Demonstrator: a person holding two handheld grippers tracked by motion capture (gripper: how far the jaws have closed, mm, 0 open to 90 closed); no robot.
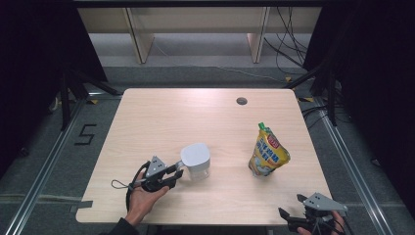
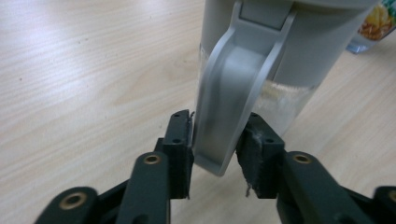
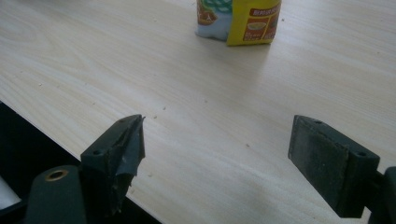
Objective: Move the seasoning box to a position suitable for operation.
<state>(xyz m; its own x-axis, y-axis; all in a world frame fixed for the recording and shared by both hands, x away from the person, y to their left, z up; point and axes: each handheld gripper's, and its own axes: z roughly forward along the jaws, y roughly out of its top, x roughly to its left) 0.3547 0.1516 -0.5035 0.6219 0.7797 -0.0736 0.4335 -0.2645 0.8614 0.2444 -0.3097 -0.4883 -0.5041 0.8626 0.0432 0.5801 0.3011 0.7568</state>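
Black jaws of the left gripper (image 2: 215, 149) rise at the bottom of the left gripper view, closed on the grey handle (image 2: 236, 98) of a jug (image 2: 299, 56); both pads press the handle's lower end, and that end is slightly blurred. From this close, clear water and a glass lower wall show under the jug's grey upper part. Seen from the high view, the same jug (image 1: 196, 160) stands left of the table's (image 1: 161, 117) middle with its lid on, the left gripper (image 1: 178, 175) at its near-left side in a person's hand. Well apart to the right stands a yellow pouch (image 1: 268, 152) (its green cap up). At the near right edge the right gripper (image 1: 286, 215) hangs over the table rim; the right gripper view shows its jaws (image 3: 215, 149) spread wide with bare wood between them and the pouch (image 3: 239, 21) beyond
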